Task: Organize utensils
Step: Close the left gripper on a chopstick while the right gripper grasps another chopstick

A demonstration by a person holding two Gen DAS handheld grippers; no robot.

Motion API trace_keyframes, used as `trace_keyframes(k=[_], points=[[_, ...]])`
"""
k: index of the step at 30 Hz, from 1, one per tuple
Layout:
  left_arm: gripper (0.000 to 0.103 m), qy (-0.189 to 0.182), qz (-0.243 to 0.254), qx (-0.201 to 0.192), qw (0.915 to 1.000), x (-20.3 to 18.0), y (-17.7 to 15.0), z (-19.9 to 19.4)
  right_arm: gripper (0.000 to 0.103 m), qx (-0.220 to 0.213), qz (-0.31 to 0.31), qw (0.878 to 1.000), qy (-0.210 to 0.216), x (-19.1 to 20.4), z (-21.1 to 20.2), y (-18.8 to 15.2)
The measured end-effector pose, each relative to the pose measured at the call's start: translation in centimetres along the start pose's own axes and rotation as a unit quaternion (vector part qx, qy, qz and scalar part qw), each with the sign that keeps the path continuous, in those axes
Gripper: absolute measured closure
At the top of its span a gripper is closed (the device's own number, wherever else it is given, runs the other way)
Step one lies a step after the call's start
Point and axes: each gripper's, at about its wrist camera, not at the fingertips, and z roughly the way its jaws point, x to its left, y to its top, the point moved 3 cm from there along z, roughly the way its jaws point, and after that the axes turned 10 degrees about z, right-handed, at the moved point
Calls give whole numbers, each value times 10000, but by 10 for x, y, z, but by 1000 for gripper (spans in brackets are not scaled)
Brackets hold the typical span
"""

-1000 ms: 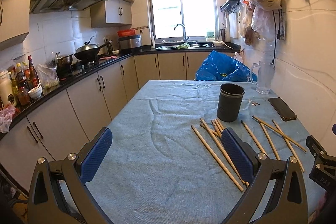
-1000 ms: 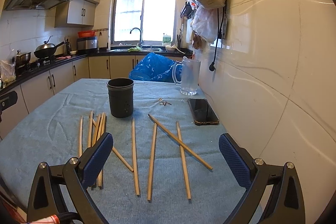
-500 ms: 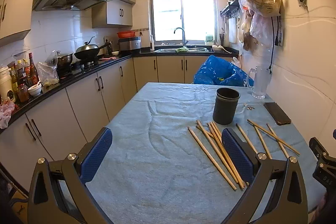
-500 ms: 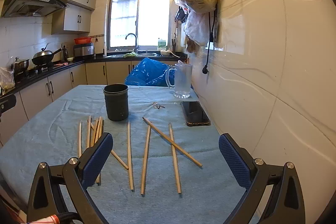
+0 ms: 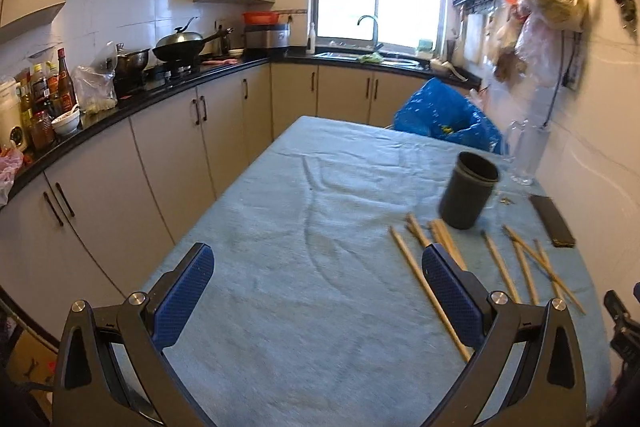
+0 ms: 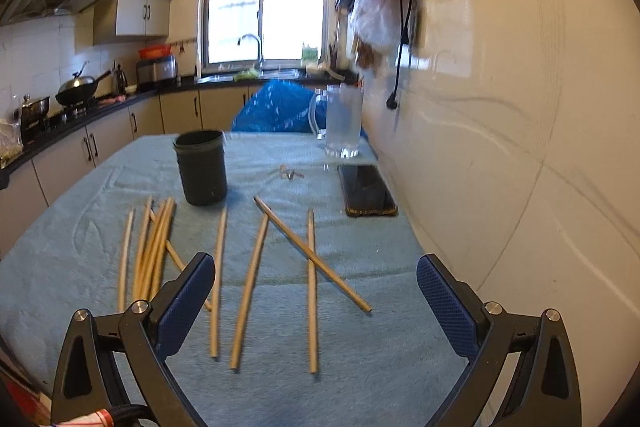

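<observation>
In the left wrist view, we see the left gripper [image 5: 318, 291] with its jaws wide apart and nothing between them, above the blue cloth [image 5: 304, 267] that covers the table. One dark cup [image 5: 468, 195] stands upright on the cloth, ahead and to the right. The chopsticks [image 5: 424, 283] lie loose on the cloth in front of the cup and to its right; we cannot give a firm count here, since the right finger hides part of the group and the frame is blurred. One phone [image 5: 552, 221] lies flat near the wall, one glass jug [image 5: 526, 157] stands behind it, and one blue bag [image 5: 444, 119] sits at the far table edge. In the right wrist view, we see the right gripper [image 6: 316, 301] with its jaws likewise wide and empty. We count four separate chopsticks [image 6: 252, 287] lying ahead of the jaws, plus one that crosses the rightmost of them diagonally. A further bundle [image 6: 154, 247] lies at left, near the cup [image 6: 201, 167]; its sticks overlap and we cannot count them exactly. The phone [image 6: 366, 191] lies right of the cup, with the jug [image 6: 342, 121] behind it and small keys [image 6: 290, 173] between cup and phone.
</observation>
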Motion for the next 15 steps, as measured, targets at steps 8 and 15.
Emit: trace_keyframes(k=[8, 15], points=[[4, -944, 170, 929, 9910, -34, 2, 71, 4, 1099, 157, 9930, 412, -10, 79, 20], [26, -1443, -78, 1668, 9753, -60, -1, 139, 24, 1816, -506, 9776, 935, 25, 153, 42]])
